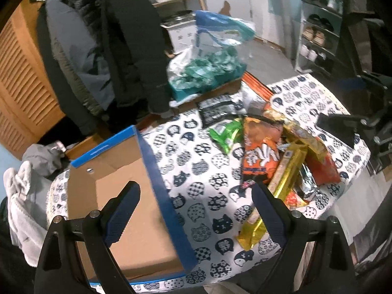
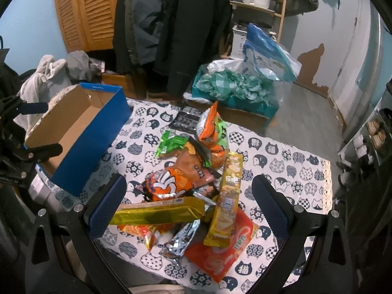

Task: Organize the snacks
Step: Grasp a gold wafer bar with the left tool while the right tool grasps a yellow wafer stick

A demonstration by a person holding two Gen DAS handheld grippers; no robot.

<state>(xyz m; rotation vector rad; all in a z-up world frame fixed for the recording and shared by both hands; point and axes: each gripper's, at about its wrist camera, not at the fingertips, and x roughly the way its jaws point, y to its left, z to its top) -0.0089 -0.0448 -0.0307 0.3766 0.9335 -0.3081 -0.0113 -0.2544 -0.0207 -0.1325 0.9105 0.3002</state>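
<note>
A pile of snack packets (image 2: 196,188) lies on the cat-print tablecloth (image 2: 289,169): orange bags, a green bag, gold biscuit packs (image 2: 159,213), a silver pack and a red bag. An empty blue cardboard box (image 2: 80,137) stands left of the pile, open top up. My right gripper (image 2: 188,191) is open above the near side of the pile, holding nothing. My left gripper (image 1: 196,198) is open over the box's right wall (image 1: 161,188), holding nothing. In the left wrist view the pile (image 1: 269,154) lies to the right and the right gripper (image 1: 352,129) shows at the far right.
A black packet (image 2: 185,120) lies at the table's far edge. Behind the table stands a box of teal tissue paper with a blue plastic bag (image 2: 264,56). Coats hang at the back, a grey towel heap (image 2: 44,78) lies left, and a shoe rack (image 1: 316,34) stands right.
</note>
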